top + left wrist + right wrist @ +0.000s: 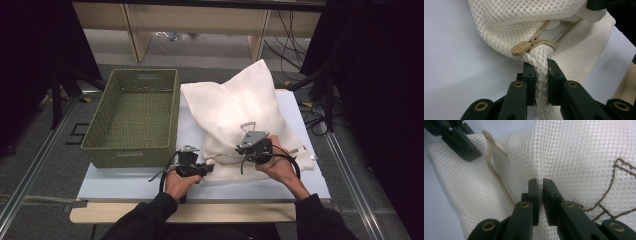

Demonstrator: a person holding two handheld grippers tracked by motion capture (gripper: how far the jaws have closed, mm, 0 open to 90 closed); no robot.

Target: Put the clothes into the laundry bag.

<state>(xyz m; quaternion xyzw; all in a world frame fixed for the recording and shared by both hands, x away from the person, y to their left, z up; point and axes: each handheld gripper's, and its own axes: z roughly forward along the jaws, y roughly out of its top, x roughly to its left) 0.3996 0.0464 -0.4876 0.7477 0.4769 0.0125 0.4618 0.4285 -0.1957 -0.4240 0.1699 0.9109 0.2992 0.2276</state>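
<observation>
mesh bag on worktop beside basket | left tool clamps bunched end by zipper pull | right tool pinches mesh fold | zipper still closed, opening pending

We count one white mesh bag on the desk, lying toward its right edge, and one green woven basket at its left edge. We see one beige zipper pull on the bag. We count two grippers: the left gripper near the front edge and the right gripper beside it.
</observation>
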